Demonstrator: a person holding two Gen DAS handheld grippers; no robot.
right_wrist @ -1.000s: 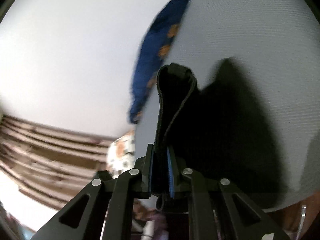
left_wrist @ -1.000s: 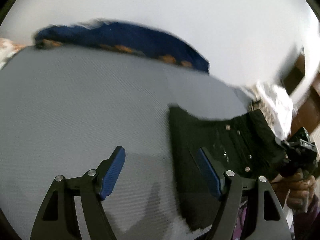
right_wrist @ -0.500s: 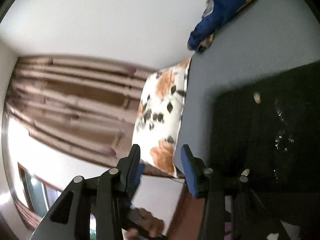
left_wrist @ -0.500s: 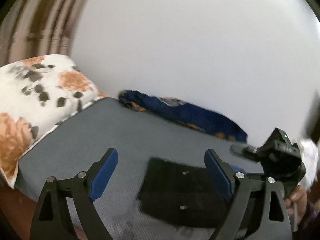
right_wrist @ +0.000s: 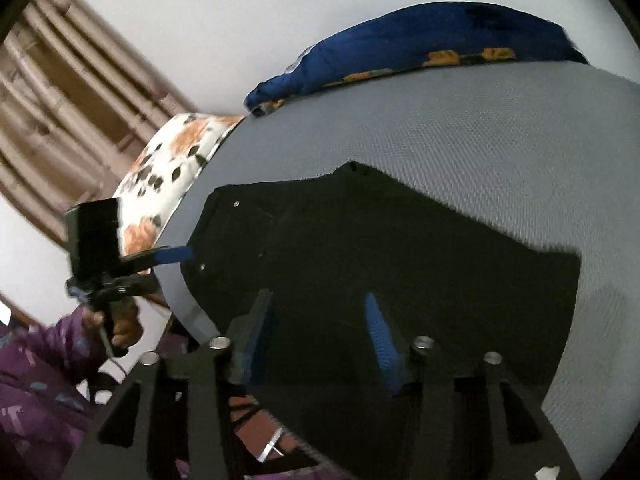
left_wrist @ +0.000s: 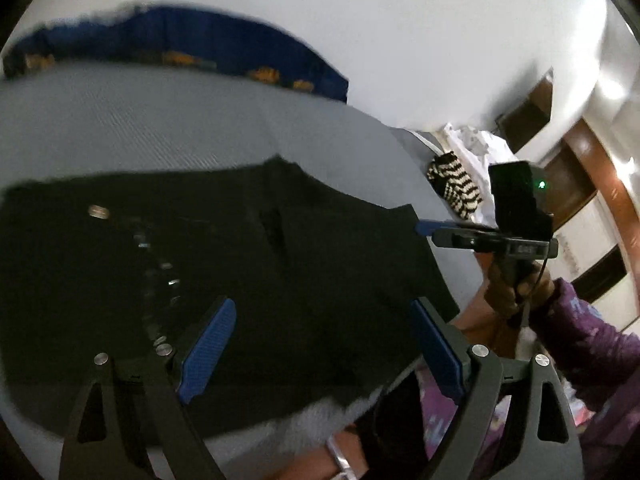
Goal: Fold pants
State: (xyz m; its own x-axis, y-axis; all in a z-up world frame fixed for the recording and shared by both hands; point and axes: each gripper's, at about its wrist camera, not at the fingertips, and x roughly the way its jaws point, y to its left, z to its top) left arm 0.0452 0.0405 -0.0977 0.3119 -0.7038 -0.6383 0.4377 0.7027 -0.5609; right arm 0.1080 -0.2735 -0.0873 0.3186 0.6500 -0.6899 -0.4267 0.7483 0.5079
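Your black pants [left_wrist: 248, 280] lie folded flat on the grey mattress [right_wrist: 460, 120]. Your left gripper [left_wrist: 320, 344] hangs wide apart and empty above them, while your right gripper [right_wrist: 320, 340] is opening, nothing between its jaws, apparently letting the fold settle

Purple patterned sleeve [left_wrist: 588, 336], silver bangle [left_wrist: 340, 456]

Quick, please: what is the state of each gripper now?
Left gripper: open wide, holding nothing, above the pants.
Right gripper: jaws opening, nothing pinched, over the pants.
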